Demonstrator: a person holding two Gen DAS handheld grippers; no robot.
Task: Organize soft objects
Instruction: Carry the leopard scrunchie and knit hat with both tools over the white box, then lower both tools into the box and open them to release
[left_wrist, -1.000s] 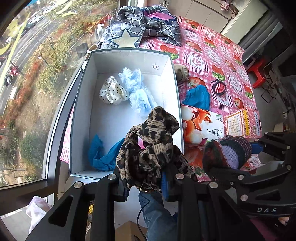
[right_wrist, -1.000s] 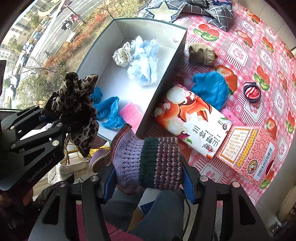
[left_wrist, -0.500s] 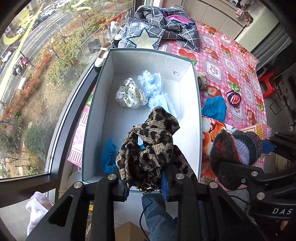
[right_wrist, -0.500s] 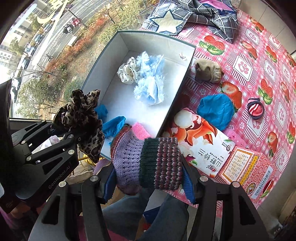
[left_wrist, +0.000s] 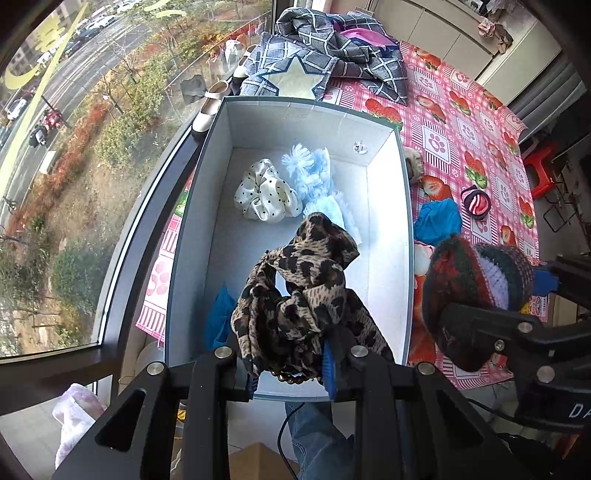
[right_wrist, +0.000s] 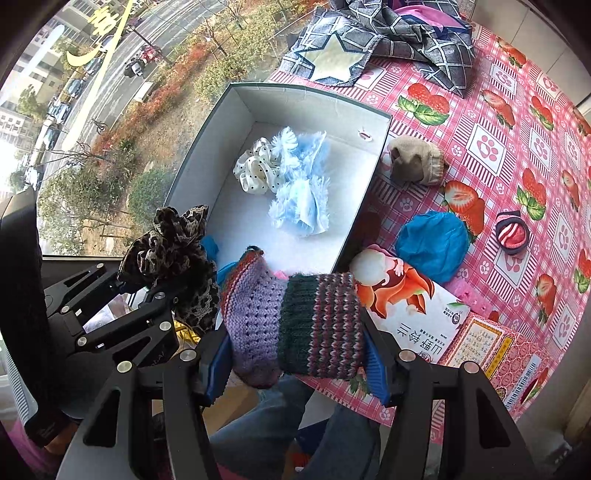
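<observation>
My left gripper is shut on a leopard-print scrunchie, hanging over the near end of an open white box. My right gripper is shut on a rolled knitted purple-and-green sock, held just right of the box's near corner. The same knitted sock shows at the right of the left wrist view. Inside the box lie a white polka-dot scrunchie, a fluffy light-blue piece and a blue cloth.
On the pink strawberry tablecloth lie a tan sock, a blue cloth bundle, a striped hair tie, a printed packet and a patterned carton. Grey checked fabric lies beyond the box. A window borders the left.
Both grippers have shifted along the table with their loads, so the box now sits more centred under the left gripper. Both grips are unchanged.
</observation>
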